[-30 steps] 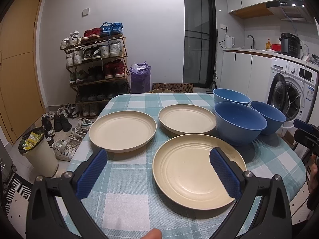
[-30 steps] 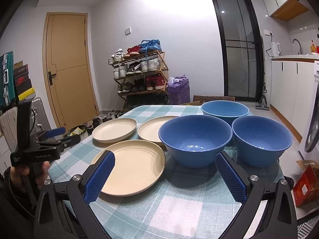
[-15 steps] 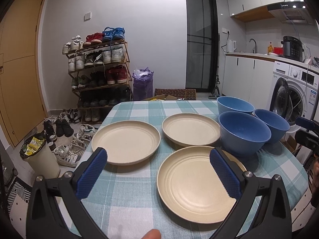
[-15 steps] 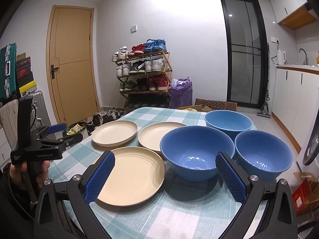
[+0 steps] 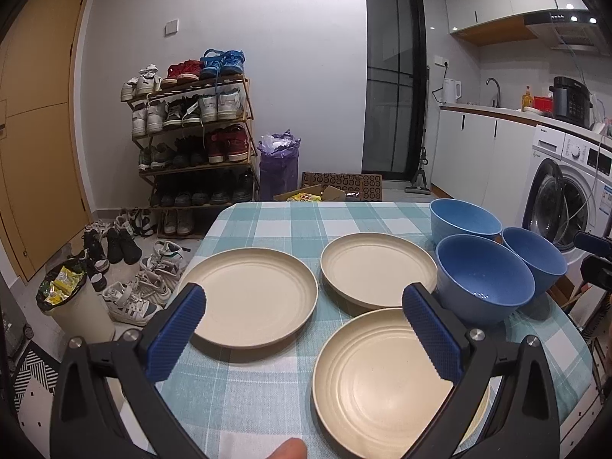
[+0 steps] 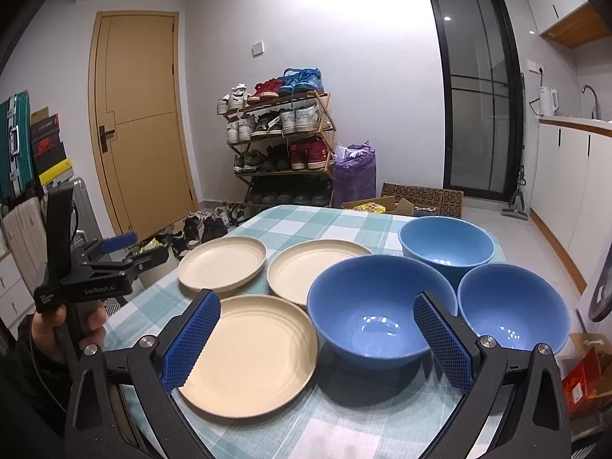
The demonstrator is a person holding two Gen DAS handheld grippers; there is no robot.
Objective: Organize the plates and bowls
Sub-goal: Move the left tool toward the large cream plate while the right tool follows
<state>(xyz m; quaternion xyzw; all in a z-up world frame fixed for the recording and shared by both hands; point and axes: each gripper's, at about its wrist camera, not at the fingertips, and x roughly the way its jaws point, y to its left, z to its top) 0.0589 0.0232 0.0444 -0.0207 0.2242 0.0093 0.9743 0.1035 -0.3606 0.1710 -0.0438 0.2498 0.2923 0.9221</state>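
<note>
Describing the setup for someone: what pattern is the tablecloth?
The tablecloth is a teal-and-white check, clearest in the left wrist view.

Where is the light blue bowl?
The light blue bowl sits at the far right of the table, behind the two darker blue bowls and right of the cream plates.

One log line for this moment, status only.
left claw open, empty | right claw open, empty | plates unstacked | bowls unstacked

A home: shoe rack (image 5: pixel 191 141), washing machine (image 5: pixel 566 195), kitchen counter (image 5: pixel 493 109).
</note>
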